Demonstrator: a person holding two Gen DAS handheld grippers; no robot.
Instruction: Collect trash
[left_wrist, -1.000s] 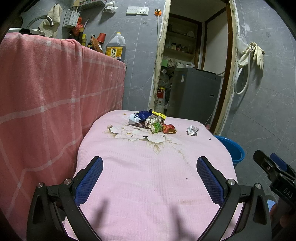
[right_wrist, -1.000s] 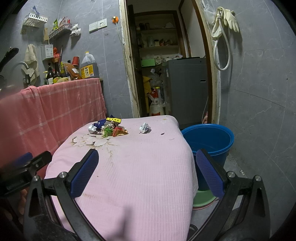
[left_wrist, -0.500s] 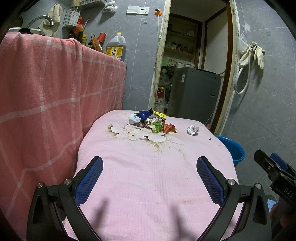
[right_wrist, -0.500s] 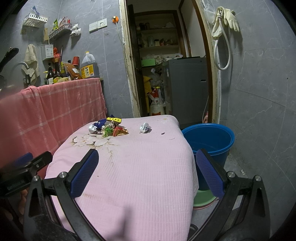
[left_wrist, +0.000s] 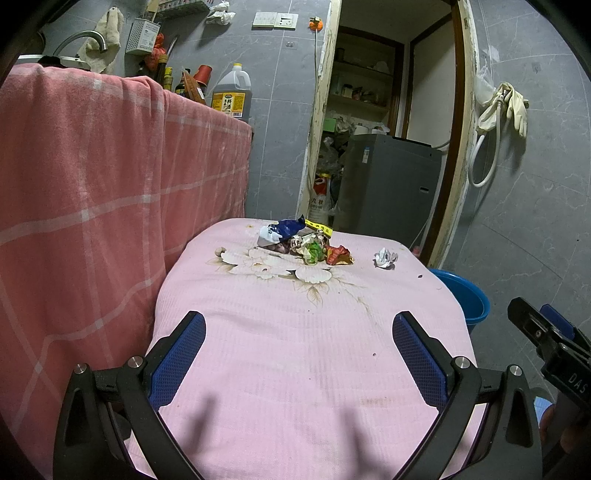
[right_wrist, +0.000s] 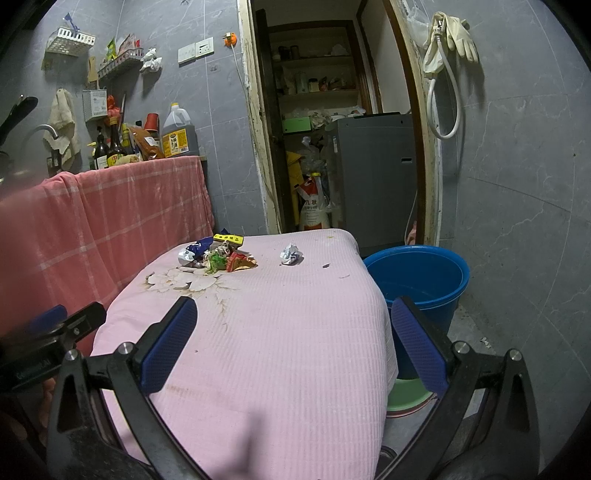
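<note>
Both tools level over pink table (left_wrist: 295, 369), left tool (left_wrist: 299, 365) & right tool (right_wrist: 295, 347) spread wide

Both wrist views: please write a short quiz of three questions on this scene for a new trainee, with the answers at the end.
1. True or false: the left gripper holds a piece of trash.
2. Which item lies apart from the trash pile, toward the blue bucket? A) yellow box B) crumpled white paper C) blue wrapper
3. In a few words: where does the bucket stand relative to the pink-covered table?

Key
1. False; both it and the right gripper are open and empty.
2. B, the crumpled white paper.
3. On the floor, beside the table's right edge.
</note>
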